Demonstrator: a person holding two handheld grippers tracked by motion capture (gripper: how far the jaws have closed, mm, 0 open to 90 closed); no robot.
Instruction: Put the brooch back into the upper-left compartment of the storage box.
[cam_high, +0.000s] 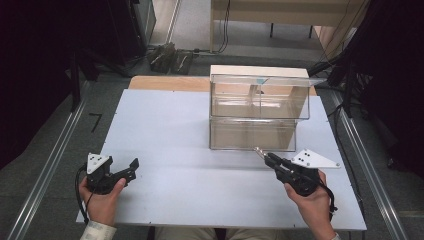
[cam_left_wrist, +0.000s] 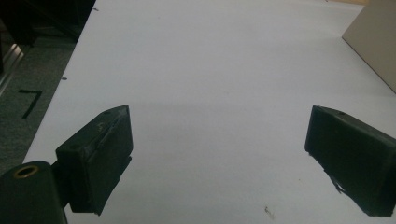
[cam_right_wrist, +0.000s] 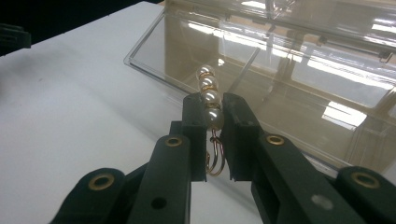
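A pearl earring (cam_right_wrist: 209, 93), a short string of white pearls on gold wire with a hook at its base, is pinched between the jaws of my right gripper (cam_right_wrist: 212, 114). From above, that right gripper (cam_high: 263, 155) points at the front lower edge of a clear acrylic box (cam_high: 258, 107) with two tiers and an open lid, and the earring (cam_high: 258, 150) sticks out toward it. My left gripper (cam_high: 131, 167) rests at the table's near left, jaws wide apart; in its own view the left gripper (cam_left_wrist: 217, 140) has nothing but bare white board between its fingers.
The white board (cam_high: 165, 135) lies on a wooden tabletop. A beige block (cam_left_wrist: 373, 42) sits at the far right of the left gripper view. Metal rails (cam_high: 50, 165) run along both sides of the table, with cables and dark equipment on the floor beyond.
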